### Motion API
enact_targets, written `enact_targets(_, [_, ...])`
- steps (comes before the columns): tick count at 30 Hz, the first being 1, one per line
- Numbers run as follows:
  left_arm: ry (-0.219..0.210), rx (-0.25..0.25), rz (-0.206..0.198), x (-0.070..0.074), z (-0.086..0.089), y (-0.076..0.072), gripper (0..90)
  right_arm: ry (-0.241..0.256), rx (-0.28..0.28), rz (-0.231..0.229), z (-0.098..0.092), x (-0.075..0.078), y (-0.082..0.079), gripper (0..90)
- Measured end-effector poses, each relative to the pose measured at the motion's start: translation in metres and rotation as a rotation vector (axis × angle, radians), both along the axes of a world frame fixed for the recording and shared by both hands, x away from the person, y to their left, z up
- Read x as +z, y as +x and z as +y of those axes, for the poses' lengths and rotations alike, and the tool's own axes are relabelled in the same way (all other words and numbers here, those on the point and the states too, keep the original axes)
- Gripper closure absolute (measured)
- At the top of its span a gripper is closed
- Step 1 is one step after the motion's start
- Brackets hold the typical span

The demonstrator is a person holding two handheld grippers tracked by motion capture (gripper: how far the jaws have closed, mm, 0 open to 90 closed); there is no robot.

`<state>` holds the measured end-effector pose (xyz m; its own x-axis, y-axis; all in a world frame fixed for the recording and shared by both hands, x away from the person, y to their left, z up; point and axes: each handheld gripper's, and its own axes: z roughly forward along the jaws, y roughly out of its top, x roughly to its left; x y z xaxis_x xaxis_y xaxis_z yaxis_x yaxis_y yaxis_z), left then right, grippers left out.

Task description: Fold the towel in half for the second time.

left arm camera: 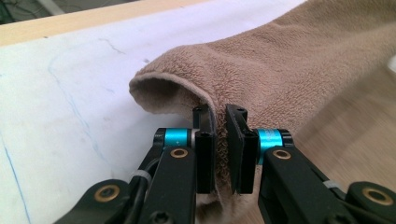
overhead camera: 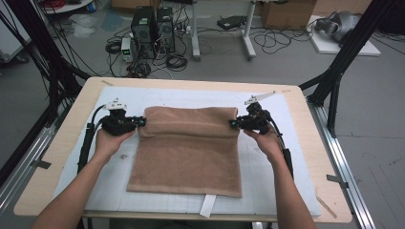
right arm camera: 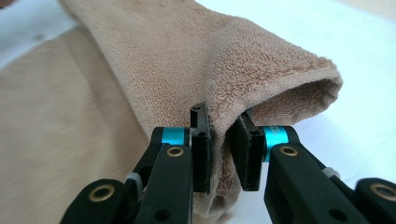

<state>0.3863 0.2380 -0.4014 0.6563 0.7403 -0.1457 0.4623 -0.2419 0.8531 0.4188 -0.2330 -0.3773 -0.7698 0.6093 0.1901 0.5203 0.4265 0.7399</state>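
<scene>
High view shows your table [overhead camera: 62, 143], a pale wood top carrying a white gridded mat [overhead camera: 114, 186], with the brown towel [overhead camera: 188, 157] lying on the mat at the middle. The towel's far edge is folded over toward you into a rounded roll, and you hold that roll at both ends. Your left hand-held gripper [overhead camera: 142, 121] sits at the roll's left end, your right hand-held gripper [overhead camera: 232, 123] at its right end. In the left gripper view the left hand-held gripper [left arm camera: 220, 140] has its jaws drawn near each other with the towel [left arm camera: 299, 70] edge running between them; a narrow gap shows beside the cloth. In the right gripper view the right hand-held gripper [right arm camera: 223, 144] pinches a thicker fold of towel [right arm camera: 187, 60] between its jaws. A strip of white tape [overhead camera: 208, 206] hangs at the mat's near edge. Beyond the table, the grey floor [overhead camera: 286, 67] holds two computer towers [overhead camera: 153, 29], tangled cables [overhead camera: 172, 59], a desk's white legs [overhead camera: 246, 33] and cardboard boxes [overhead camera: 286, 12]. Black frame struts [overhead camera: 348, 52] rise at both sides.
</scene>
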Motion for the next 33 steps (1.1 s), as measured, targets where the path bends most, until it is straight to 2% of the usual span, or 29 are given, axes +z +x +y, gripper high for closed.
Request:
enact_targets(2, [0.002, -0.029, 0.005, -0.003, 0.002, -0.016, 82.1, 0.014, 0.021, 0.010, -0.002, -0.002, -0.013, 78.8])
enact_targets(4, [0.034, -0.052, 0.004, -0.008, 0.002, -0.030, 82.0, 0.011, 0.037, 0.039, -0.002, -0.008, -0.026, 78.5])
enact_targets(7, [0.057, -0.078, 0.025, -0.015, 0.003, -0.045, 81.5, -0.026, 0.056, 0.075, 0.000, -0.019, -0.038, 77.7])
enact_targets(10, [0.104, -0.083, 0.043, -0.023, 0.005, -0.055, 79.8, -0.027, 0.053, 0.101, -0.001, -0.032, -0.048, 76.1])
enact_targets(14, [0.133, -0.075, 0.054, -0.029, 0.007, -0.060, 75.7, -0.030, 0.036, 0.108, -0.002, -0.040, -0.051, 70.1])
enact_targets(16, [0.150, -0.067, 0.064, -0.030, 0.009, -0.060, 70.3, -0.031, 0.028, 0.110, -0.004, -0.039, -0.051, 63.7])
enact_targets(18, [0.150, -0.064, 0.066, -0.028, 0.013, -0.061, 64.9, -0.023, 0.024, 0.103, -0.006, -0.036, -0.052, 59.6])
enact_targets(24, [0.112, -0.042, 0.021, -0.010, 0.020, -0.058, 55.8, -0.011, -0.024, 0.044, -0.015, -0.018, -0.052, 45.5])
enact_targets(28, [0.094, -0.024, -0.012, 0.004, 0.015, -0.044, 54.0, -0.020, -0.056, 0.017, -0.014, -0.008, -0.043, 41.7])
enact_targets(30, [0.071, -0.007, -0.004, 0.007, 0.012, -0.033, 53.3, -0.029, -0.065, 0.012, -0.011, -0.006, -0.034, 40.9])
enact_targets(31, [0.067, 0.002, -0.010, 0.008, 0.010, -0.028, 52.8, -0.038, -0.071, 0.013, -0.008, -0.006, -0.029, 40.0])
enact_targets(33, [0.072, 0.008, 0.002, 0.008, 0.004, -0.015, 51.7, -0.058, -0.072, 0.002, -0.001, -0.008, -0.022, 39.7])
